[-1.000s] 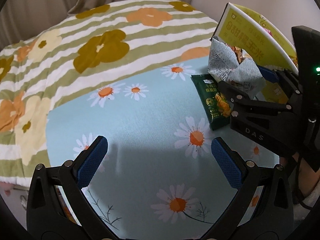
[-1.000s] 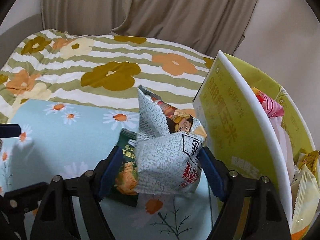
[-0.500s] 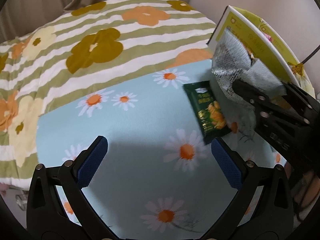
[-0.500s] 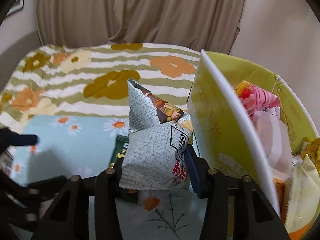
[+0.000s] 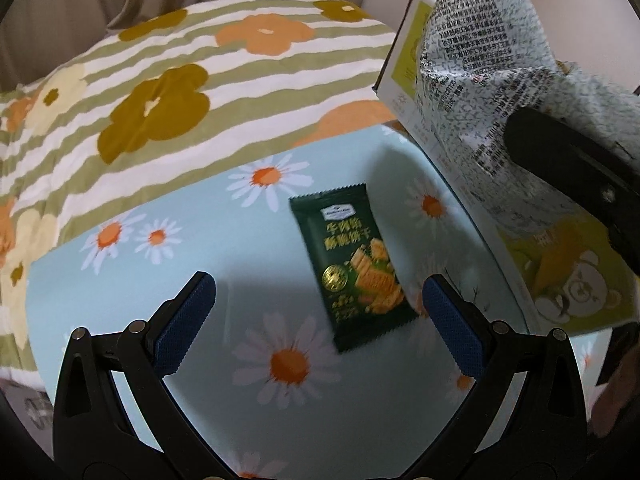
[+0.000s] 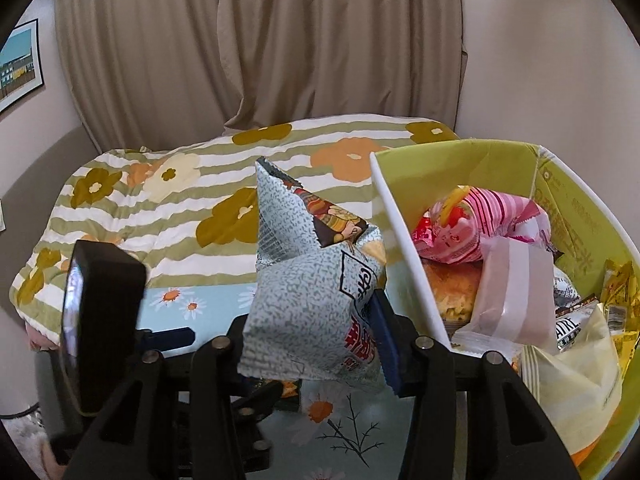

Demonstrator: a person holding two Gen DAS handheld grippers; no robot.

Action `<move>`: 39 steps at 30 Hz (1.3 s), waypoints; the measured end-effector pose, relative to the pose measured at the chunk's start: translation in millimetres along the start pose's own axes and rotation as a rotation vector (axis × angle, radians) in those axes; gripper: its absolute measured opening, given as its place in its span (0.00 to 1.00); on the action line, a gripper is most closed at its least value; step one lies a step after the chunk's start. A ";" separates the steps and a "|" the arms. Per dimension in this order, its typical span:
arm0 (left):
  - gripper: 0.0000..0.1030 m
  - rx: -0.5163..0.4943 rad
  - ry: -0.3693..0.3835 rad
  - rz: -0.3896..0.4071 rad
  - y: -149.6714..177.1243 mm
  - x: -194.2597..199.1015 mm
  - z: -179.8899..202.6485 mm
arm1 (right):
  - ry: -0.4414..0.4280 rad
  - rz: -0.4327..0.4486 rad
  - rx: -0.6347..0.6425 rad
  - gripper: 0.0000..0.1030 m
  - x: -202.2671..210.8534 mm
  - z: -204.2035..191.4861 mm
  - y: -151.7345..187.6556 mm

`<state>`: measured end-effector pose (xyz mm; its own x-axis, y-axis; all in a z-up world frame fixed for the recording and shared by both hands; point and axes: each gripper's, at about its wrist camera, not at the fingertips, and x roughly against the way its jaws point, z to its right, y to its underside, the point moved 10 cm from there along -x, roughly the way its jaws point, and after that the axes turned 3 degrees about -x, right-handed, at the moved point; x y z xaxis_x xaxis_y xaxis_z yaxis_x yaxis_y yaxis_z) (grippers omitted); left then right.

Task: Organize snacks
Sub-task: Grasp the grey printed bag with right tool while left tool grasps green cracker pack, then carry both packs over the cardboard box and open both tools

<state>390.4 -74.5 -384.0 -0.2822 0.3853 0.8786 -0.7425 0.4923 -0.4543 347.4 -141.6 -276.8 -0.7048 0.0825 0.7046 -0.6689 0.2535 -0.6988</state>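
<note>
My right gripper [image 6: 312, 344] is shut on a grey speckled snack bag [image 6: 304, 304] and holds it in the air beside the white wall of the yellow-green box [image 6: 400, 220]. In the left wrist view the same bag [image 5: 480, 60] hangs at the upper right in front of the box [image 5: 404, 72]. A dark green snack packet [image 5: 352, 268] lies flat on the blue daisy cloth [image 5: 200, 380]. My left gripper [image 5: 316, 292] hovers open just above it, with the packet's lower end near the right pad [image 5: 448, 320].
The box holds several snacks, among them a pink striped packet [image 6: 480, 220] and a pale yellow bag [image 6: 572, 380]. A striped flowered quilt [image 5: 160, 100] covers the bed behind the cloth. Curtains [image 6: 280, 40] and a wall stand at the back.
My right gripper closed on the grey bag and raised it off the cloth to the box's rim. My left gripper slid right, so the green packet now lies between its fingers.
</note>
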 end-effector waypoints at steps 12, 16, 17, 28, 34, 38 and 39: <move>0.87 -0.050 -0.082 -0.027 -3.8 -24.3 -1.5 | -0.013 0.014 0.017 0.42 1.8 3.3 -3.4; 0.86 -0.047 -0.085 -0.037 -4.0 -24.5 -1.9 | -0.022 0.018 0.015 0.42 1.1 4.9 -5.3; 0.86 -0.045 -0.087 -0.038 -5.5 -24.8 -1.6 | -0.024 0.020 0.013 0.42 1.4 5.3 -5.8; 0.62 -0.101 -0.130 -0.047 -6.6 -27.4 5.7 | -0.030 0.013 0.015 0.42 1.0 9.2 -10.5; 0.39 -0.102 -0.077 -0.079 -4.7 -19.8 -6.6 | -0.042 0.015 0.016 0.42 -1.2 7.5 -9.4; 0.39 -0.091 -0.053 -0.080 -1.3 -15.9 -12.5 | -0.047 0.016 0.020 0.42 -0.9 5.5 -8.5; 0.39 -0.080 -0.048 -0.080 -0.5 -14.3 -14.4 | -0.049 0.017 0.021 0.42 -0.1 4.8 -9.0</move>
<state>403.5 -69.1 -398.5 -0.2539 0.3054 0.9177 -0.7135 0.5814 -0.3909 352.4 -148.5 -271.1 -0.7263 0.0395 0.6862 -0.6614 0.2319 -0.7133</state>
